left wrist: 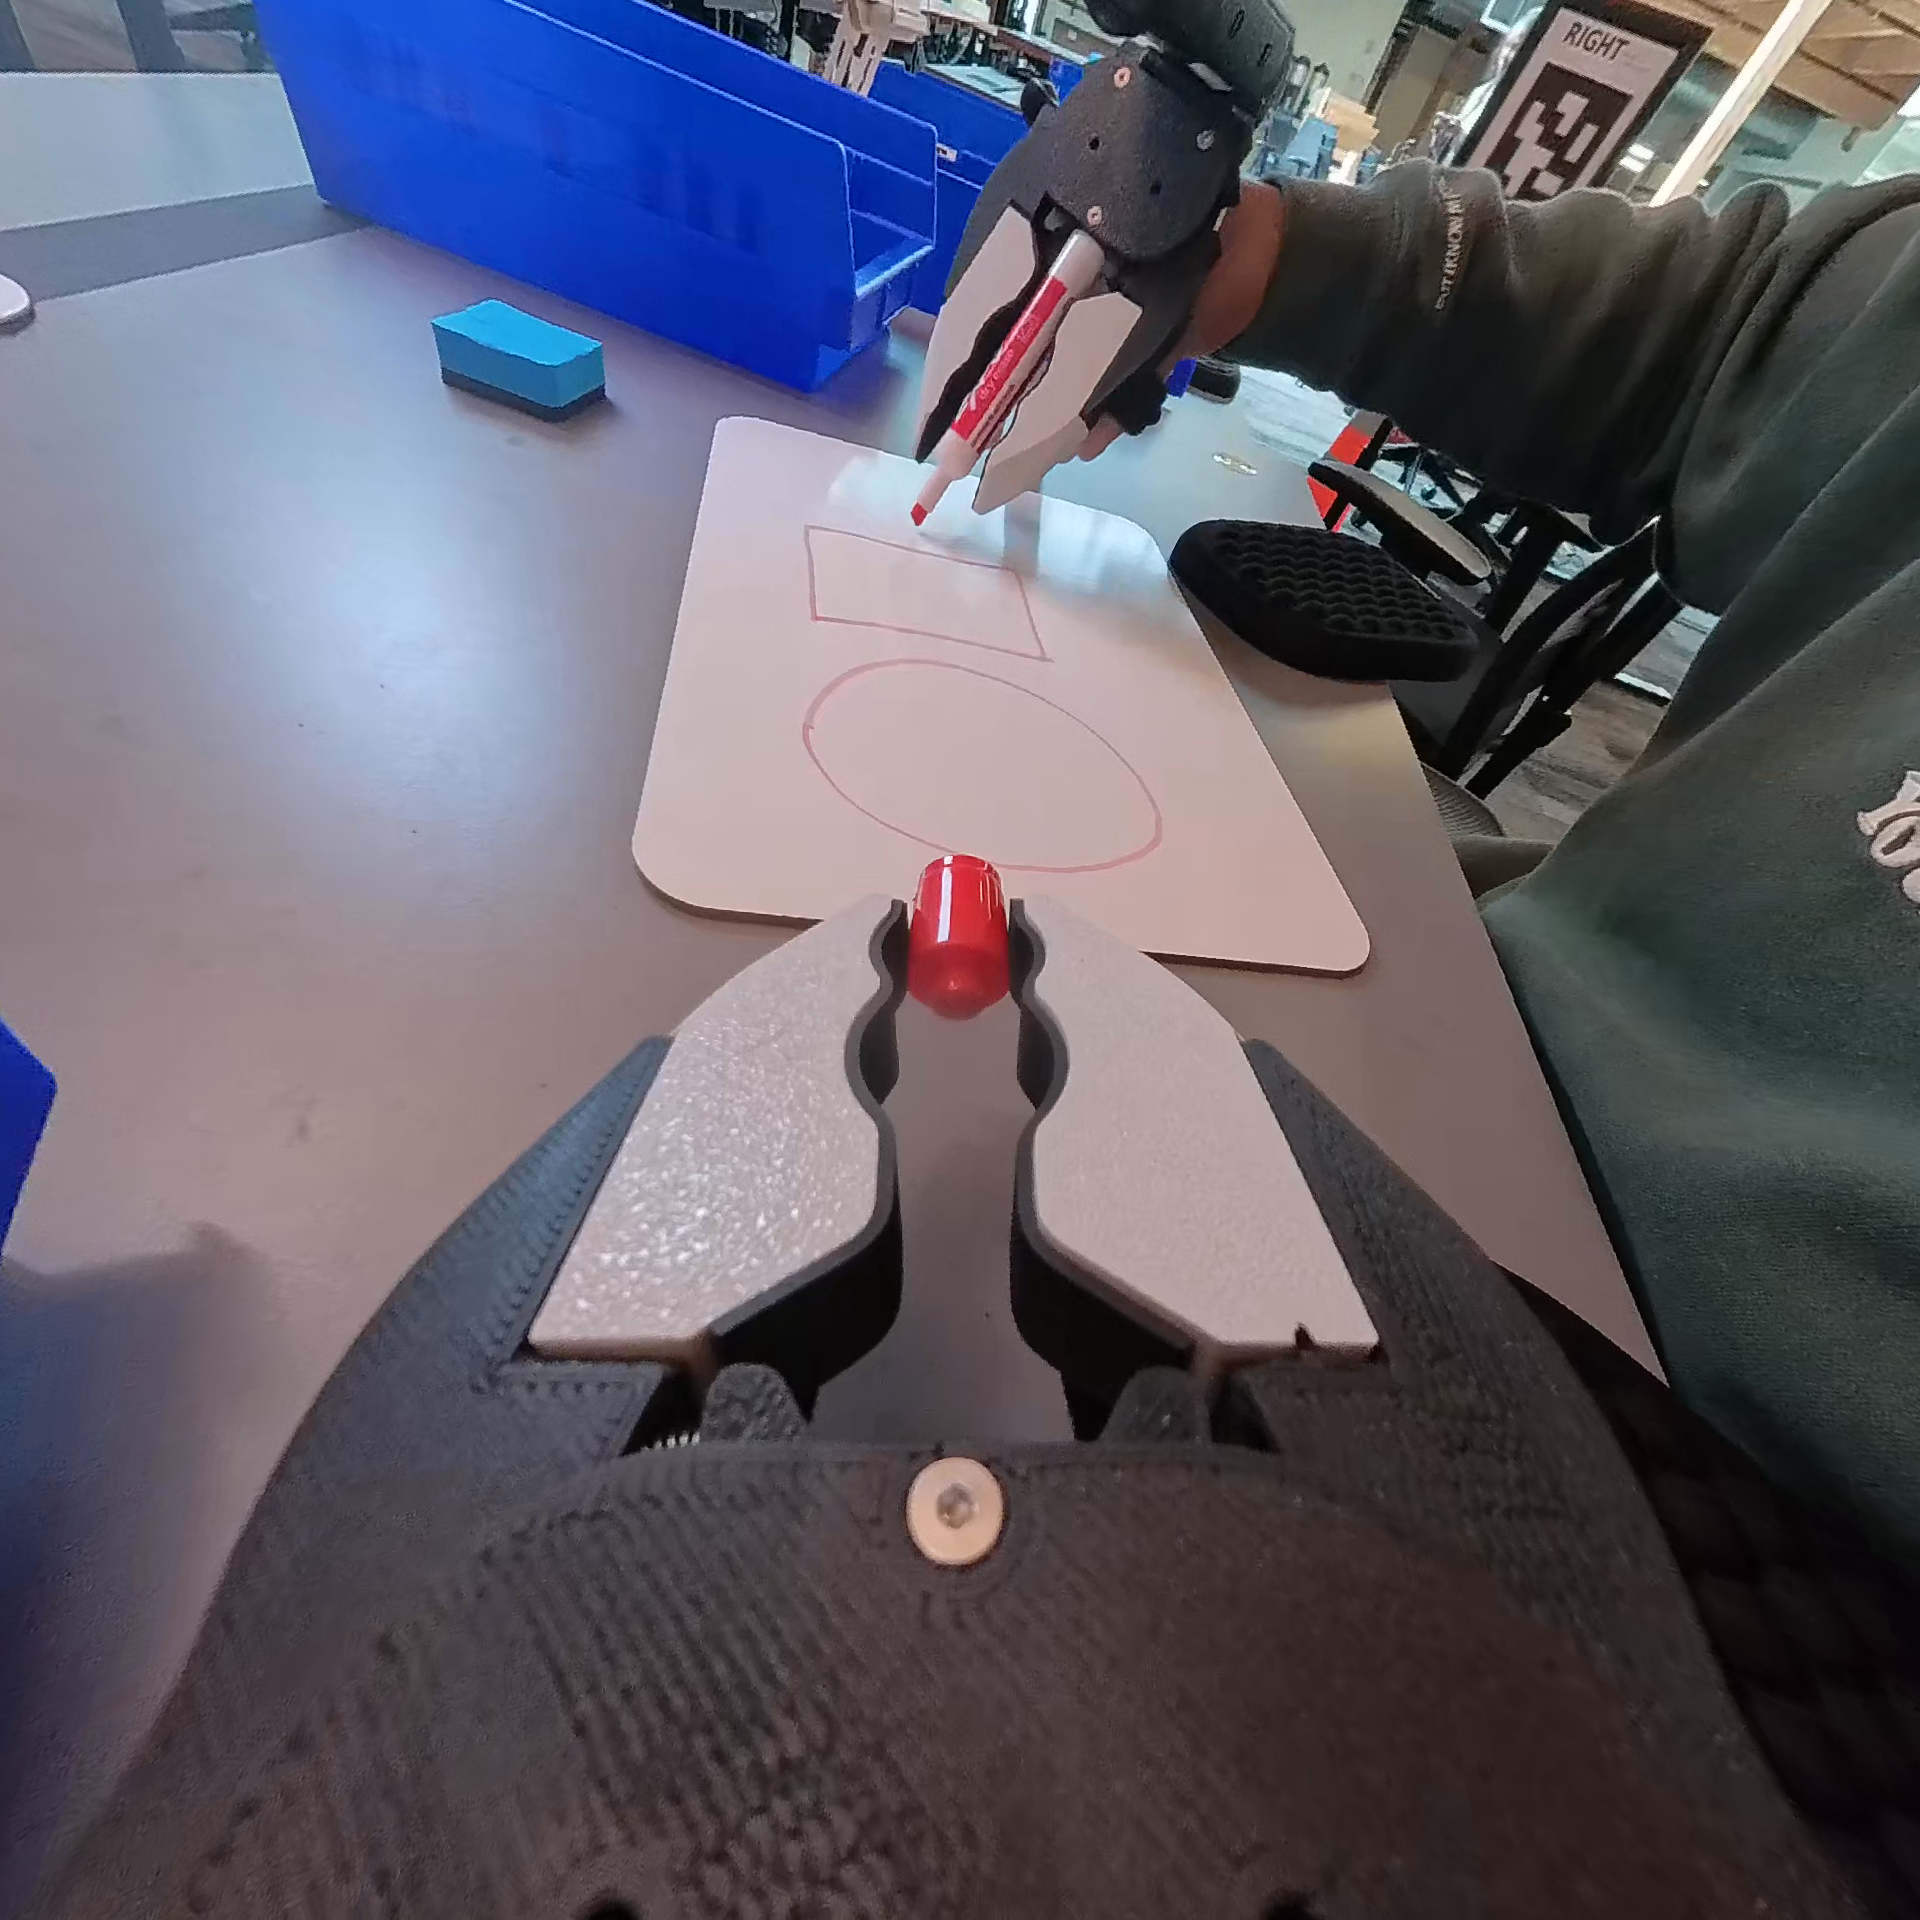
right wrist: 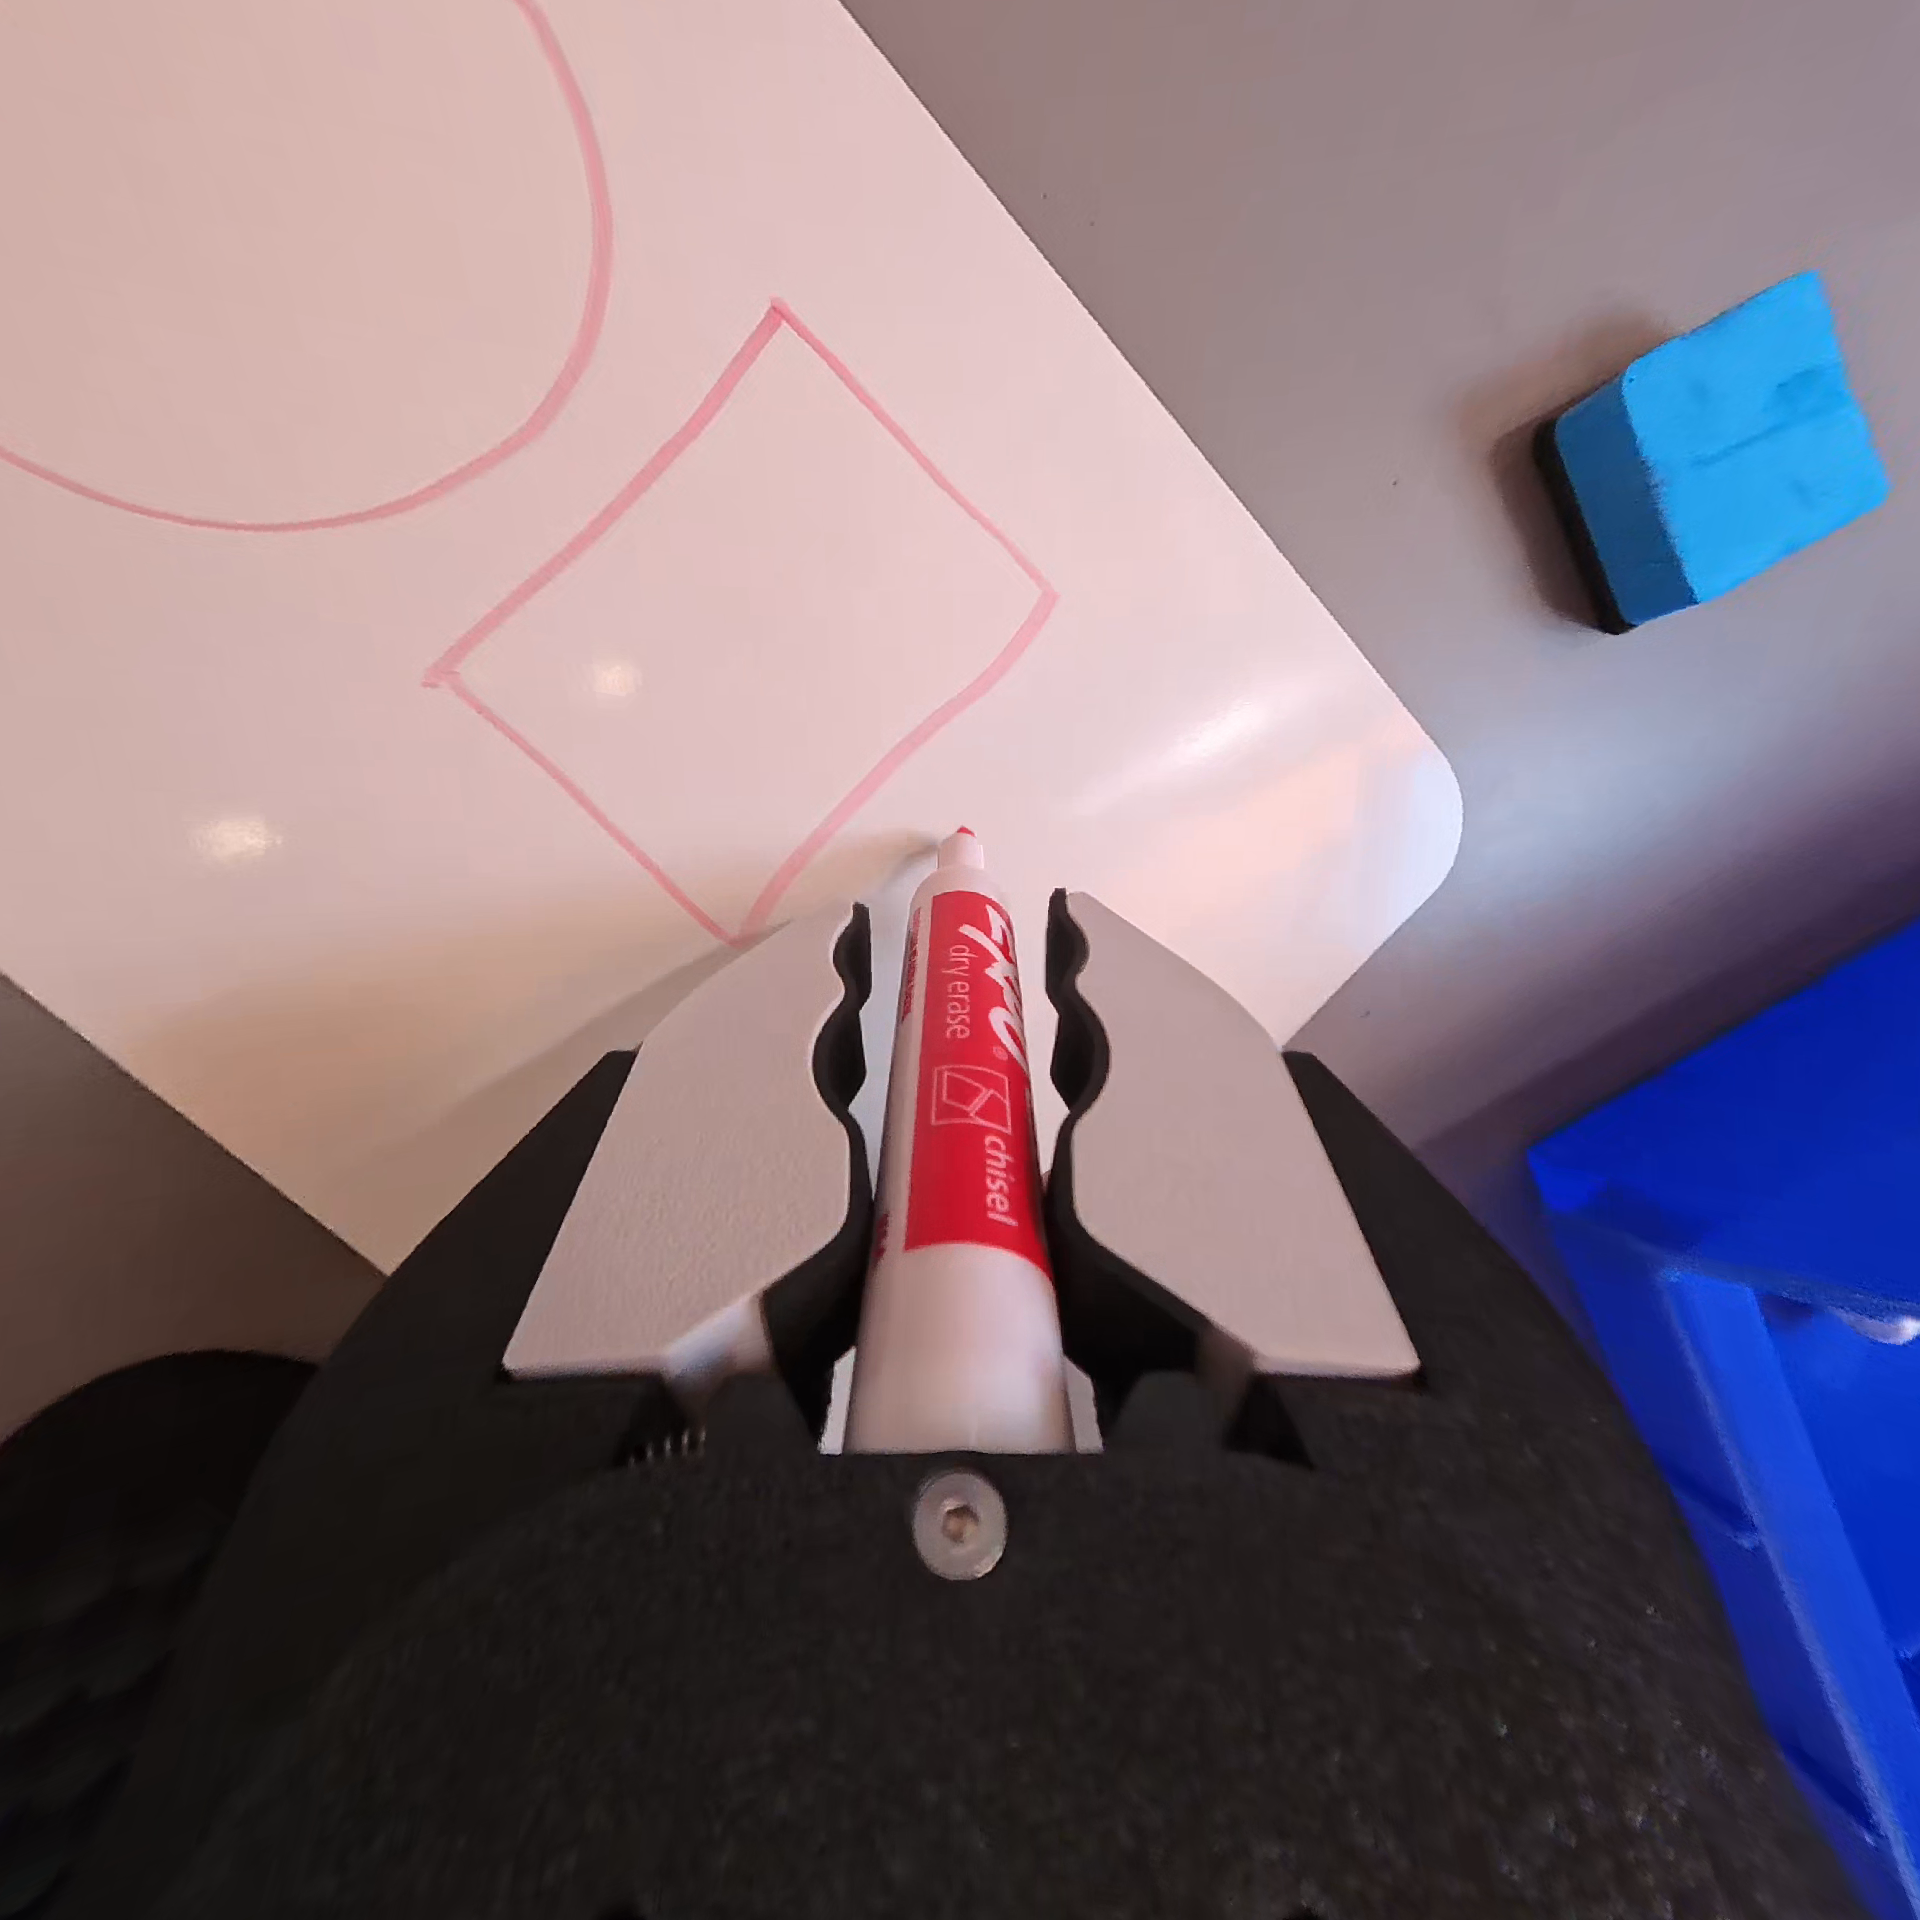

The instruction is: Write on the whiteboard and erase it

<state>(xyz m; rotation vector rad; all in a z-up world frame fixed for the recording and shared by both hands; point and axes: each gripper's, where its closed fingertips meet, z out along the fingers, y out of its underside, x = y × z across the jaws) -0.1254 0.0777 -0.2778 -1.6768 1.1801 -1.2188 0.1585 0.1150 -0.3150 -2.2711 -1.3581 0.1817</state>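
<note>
Tongs (right wrist: 956,904) hide marker (right wrist: 961,1122) barrel's rear.

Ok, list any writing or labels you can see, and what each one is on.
I don't read wording out; here is where it sits.
On the red-and-white marker pen in the right gripper: printed label, legible.
On the black-and-white patterned sign: one printed word.
On the green sleeve: small print, blurred.
On the green sweatshirt chest: pale lettering, cut off.
On the white whiteboard: drawn shapes only, no words.

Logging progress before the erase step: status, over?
Right gripper shut on marker, tip just above whiteboard. Left gripper shut on red cap. Square and oval drawn. Eraser untouched on table, nothing in the way.
</note>
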